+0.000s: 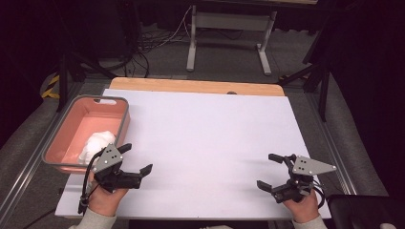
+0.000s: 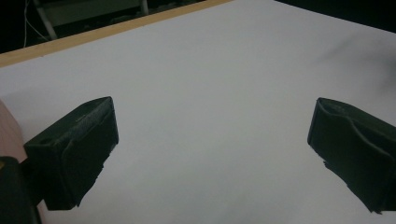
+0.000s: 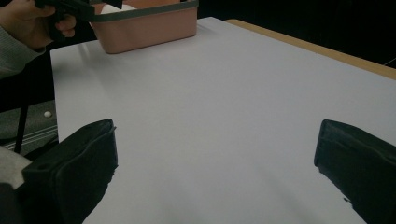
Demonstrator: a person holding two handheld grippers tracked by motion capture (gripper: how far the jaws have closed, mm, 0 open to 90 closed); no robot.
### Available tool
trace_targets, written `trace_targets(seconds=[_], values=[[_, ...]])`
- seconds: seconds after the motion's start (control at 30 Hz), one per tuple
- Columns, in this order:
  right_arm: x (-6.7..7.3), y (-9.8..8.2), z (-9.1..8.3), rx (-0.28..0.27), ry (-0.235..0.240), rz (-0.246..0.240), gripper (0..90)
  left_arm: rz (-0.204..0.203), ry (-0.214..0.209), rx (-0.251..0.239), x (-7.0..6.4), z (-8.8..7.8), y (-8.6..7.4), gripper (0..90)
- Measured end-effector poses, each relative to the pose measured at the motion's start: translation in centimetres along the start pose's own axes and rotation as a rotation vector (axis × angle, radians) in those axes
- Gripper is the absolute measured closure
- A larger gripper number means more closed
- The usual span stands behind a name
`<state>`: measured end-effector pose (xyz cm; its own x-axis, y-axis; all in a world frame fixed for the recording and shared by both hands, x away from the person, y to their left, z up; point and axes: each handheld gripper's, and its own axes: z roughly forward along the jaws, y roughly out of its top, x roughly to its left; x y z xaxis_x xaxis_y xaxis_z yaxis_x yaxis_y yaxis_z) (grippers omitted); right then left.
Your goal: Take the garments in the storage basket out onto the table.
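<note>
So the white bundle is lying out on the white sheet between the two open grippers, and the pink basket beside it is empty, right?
Not quite. The white bundle lies inside the pink basket, as the high view shows. The white sheet between the left gripper and the right gripper is bare, and both stand open.

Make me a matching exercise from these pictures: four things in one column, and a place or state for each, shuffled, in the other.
Things:
1. pink bin
2. white cloth
3. left gripper
4. right gripper

Places or states:
A. lying inside the bin
B. open, beside the bin's near right corner
C. at the table's left edge
D. open, near the table's right front corner

Pairs: 1-C, 2-A, 3-B, 4-D
</note>
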<state>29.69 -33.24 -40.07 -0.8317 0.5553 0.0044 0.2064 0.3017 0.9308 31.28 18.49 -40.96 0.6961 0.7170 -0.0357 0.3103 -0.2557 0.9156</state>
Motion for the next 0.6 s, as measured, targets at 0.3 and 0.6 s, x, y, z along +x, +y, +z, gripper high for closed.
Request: trace_targets(seconds=[0.3,0.6], values=[[0.07,0.04,-0.01,-0.001,0.003,-0.001,0.0,0.006,0.005,0.001,-0.06,-0.17,0.14,2.8],[-0.01,-0.02,0.05,0.0,0.008,0.002,0.0,0.025,0.001,0.022,-0.14,-0.23,0.44,3.3]])
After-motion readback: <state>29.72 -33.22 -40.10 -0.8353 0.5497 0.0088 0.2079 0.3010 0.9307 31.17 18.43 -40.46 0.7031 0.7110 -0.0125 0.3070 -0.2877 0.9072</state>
